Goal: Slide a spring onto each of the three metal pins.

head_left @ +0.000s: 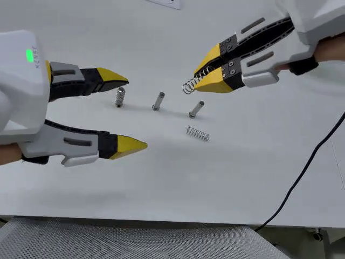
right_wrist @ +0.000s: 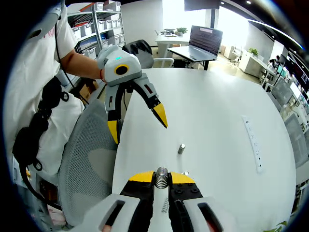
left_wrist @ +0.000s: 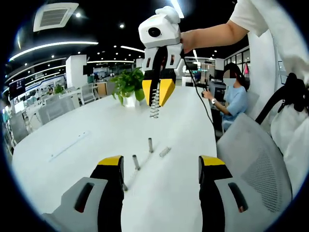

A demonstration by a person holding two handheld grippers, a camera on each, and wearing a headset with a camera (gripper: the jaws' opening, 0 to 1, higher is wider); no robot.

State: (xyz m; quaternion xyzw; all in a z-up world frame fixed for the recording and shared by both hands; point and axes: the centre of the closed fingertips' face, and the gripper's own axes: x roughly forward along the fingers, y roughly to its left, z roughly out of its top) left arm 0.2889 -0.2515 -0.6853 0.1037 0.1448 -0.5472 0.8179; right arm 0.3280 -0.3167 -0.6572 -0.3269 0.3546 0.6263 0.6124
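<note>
Three short metal pins stand in a row on the white table [head_left: 161,178]. The left pin [head_left: 119,97] wears a spring; the middle pin [head_left: 158,101] and right pin [head_left: 196,109] are bare. A loose spring [head_left: 198,133] lies flat in front of the right pin. My right gripper [head_left: 200,81] hovers above and behind the right pin, shut on another spring [head_left: 189,86] that sticks out past its tips, as the right gripper view shows the spring [right_wrist: 161,176]. My left gripper [head_left: 129,111] is open and holds nothing, its jaws either side of the left pin.
A black cable [head_left: 302,172] trails off the table's right front. A grey mesh chair back [head_left: 135,240] sits below the near edge. A potted plant [left_wrist: 128,87] and a seated person [left_wrist: 234,99] are at the far end. A white power strip [right_wrist: 253,142] lies on the table.
</note>
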